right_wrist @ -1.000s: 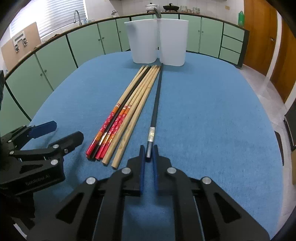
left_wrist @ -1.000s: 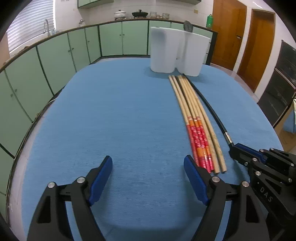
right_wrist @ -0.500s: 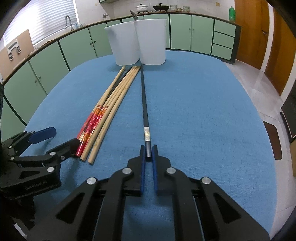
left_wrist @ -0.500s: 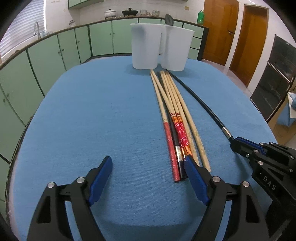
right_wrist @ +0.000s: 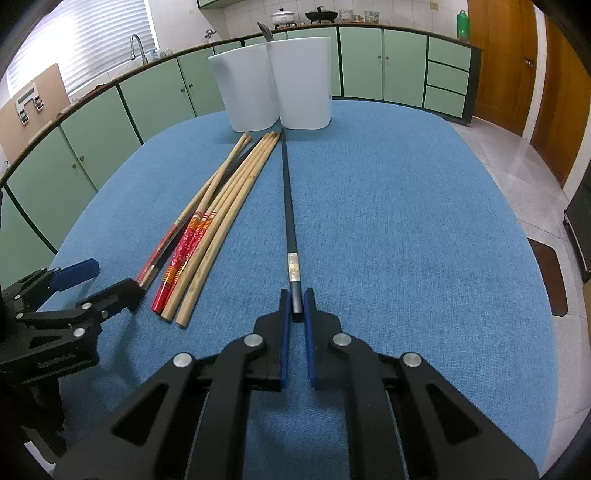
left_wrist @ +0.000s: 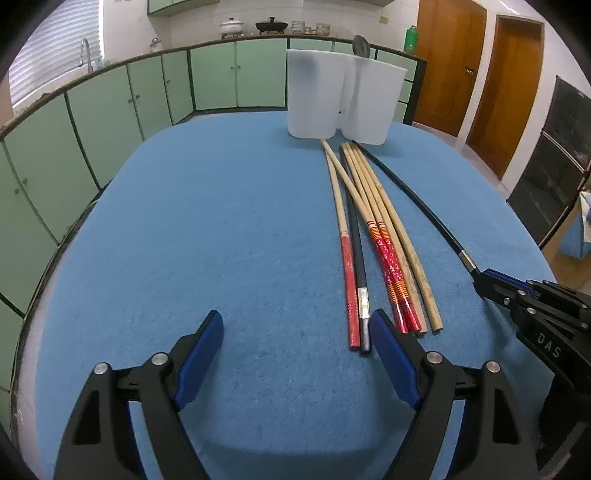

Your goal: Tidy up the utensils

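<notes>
One black chopstick (right_wrist: 288, 206) lies apart from the rest on the blue table (right_wrist: 406, 229), running straight from the base of the white containers toward the camera. Its near end, past a silver band, sits between the blue pads of the right gripper (right_wrist: 297, 306), whose jaws are drawn in almost together and clamp that end. In the left wrist view the same black chopstick (left_wrist: 417, 199) curves across the cloth into the right gripper (left_wrist: 484, 282) at the right edge.

Just left of it lies a loose bundle: several plain bamboo chopsticks (right_wrist: 221, 229), a pair with red patterned handles (right_wrist: 181, 258), and, splayed off to the left, one more red-ended stick (left_wrist: 347, 280) beside a second black chopstick (left_wrist: 356, 254) with a silver tip. Their far tips gather near the containers; their near ends fan out.

The left gripper (left_wrist: 295, 350) stands wide open and holds nothing. Its right pad is next to the near ends of the red-ended stick and the second black chopstick, with the bundle's ends on its other side.

Two white containers (right_wrist: 273, 81) stand touching at the far end of the table, a metal utensil head (right_wrist: 265, 30) poking up where they meet. Green cabinets (right_wrist: 369, 62) line the wall behind.
</notes>
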### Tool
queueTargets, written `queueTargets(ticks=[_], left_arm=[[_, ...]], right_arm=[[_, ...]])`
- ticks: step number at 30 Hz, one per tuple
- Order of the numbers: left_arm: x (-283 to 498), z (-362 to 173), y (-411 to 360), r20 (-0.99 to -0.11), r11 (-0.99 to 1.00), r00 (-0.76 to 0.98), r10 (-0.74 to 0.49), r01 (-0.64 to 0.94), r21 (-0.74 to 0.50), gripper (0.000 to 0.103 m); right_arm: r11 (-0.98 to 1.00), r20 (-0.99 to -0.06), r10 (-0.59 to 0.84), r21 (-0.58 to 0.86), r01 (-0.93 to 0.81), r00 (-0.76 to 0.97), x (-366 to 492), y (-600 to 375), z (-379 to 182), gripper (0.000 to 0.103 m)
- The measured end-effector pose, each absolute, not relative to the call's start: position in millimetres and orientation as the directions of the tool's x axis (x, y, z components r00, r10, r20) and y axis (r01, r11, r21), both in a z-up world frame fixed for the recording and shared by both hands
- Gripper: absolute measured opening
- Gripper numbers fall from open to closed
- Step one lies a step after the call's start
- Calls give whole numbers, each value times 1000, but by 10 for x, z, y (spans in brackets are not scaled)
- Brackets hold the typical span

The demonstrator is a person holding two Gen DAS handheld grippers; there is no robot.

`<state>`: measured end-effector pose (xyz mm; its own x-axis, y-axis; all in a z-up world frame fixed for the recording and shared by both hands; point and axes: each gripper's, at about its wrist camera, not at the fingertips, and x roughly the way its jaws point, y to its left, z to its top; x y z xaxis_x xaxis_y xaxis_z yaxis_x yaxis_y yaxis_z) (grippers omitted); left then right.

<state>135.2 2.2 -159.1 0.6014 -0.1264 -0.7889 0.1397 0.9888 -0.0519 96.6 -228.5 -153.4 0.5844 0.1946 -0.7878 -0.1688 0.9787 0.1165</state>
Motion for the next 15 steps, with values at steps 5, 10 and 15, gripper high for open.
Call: queueTargets(ticks=[5,10,15], left_arm=[[1329,-1602,90,-788,990,604,-122,126,-57,81],[1331,-1584,116,-785,991,607,-123,115,-67,80],[1335,-1584,162,-787,994,608,-103,99,-54,80]], right_arm=[[980,-788,189,108,-170,586,963,-2291,-1532,7],[980,-788,185,102,-171,587,966,-2286,-1529,7],[980,-788,184,101,-171,588,962,-2282,-1530,7]])
